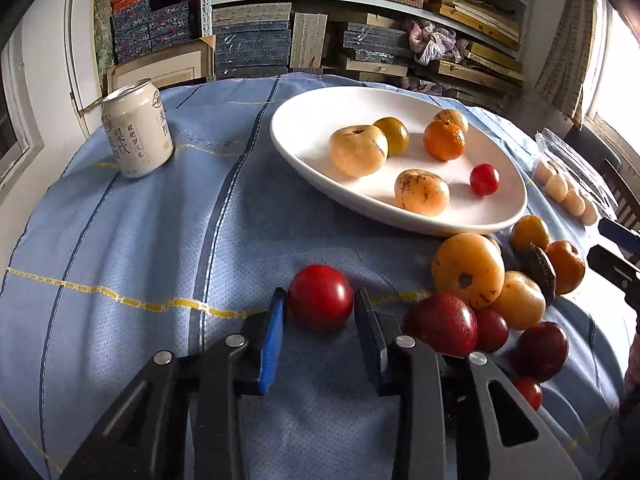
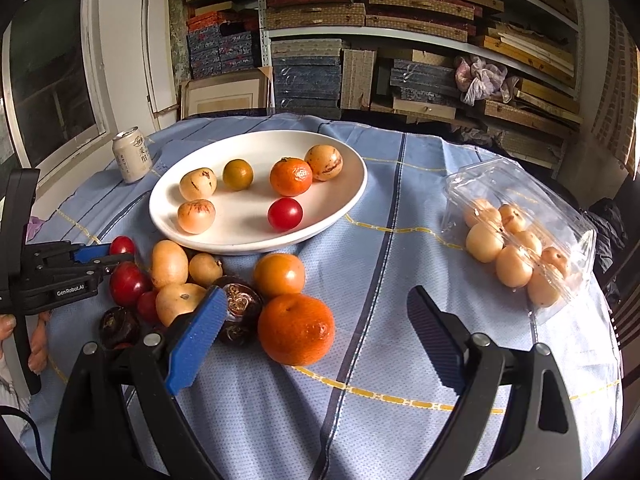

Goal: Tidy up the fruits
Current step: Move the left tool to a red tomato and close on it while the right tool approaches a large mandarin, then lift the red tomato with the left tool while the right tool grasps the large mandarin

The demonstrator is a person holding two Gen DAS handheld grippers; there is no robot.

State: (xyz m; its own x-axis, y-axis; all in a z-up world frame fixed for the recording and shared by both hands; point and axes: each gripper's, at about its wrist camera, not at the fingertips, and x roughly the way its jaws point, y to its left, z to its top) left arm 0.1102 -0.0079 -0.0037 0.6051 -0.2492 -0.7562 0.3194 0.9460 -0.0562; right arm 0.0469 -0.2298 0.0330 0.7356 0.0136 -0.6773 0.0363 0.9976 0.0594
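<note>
My left gripper (image 1: 320, 300) has its jaws closed in on a red tomato (image 1: 321, 297) that sits on the blue cloth (image 1: 160, 240); both pads meet its sides. The tomato rests apart from the fruit pile (image 1: 492, 292), which lies just to its right.

My right gripper (image 2: 316, 312) stands wide open and holds nothing. Between its fingers, on the cloth, sits an orange (image 2: 296, 329); the pads do not touch it. A dark round fruit (image 2: 237, 309) lies just beside the blue pad, touching the orange.

Beyond the pile: white plate (image 2: 344, 204) with six fruits in it, namely three pale yellow ones, one greenish, one mandarin (image 2: 291, 176), one small tomato (image 2: 285, 214). The pile reaches the plate's near rim.

Right of the plate, well apart: clear clamshell box (image 2: 516, 196) of pale fruits.

Far left: drink can (image 1: 137, 134), upright on the cloth.

Behind the table: shelves (image 2: 420, 36) stacked with boxes.
</note>
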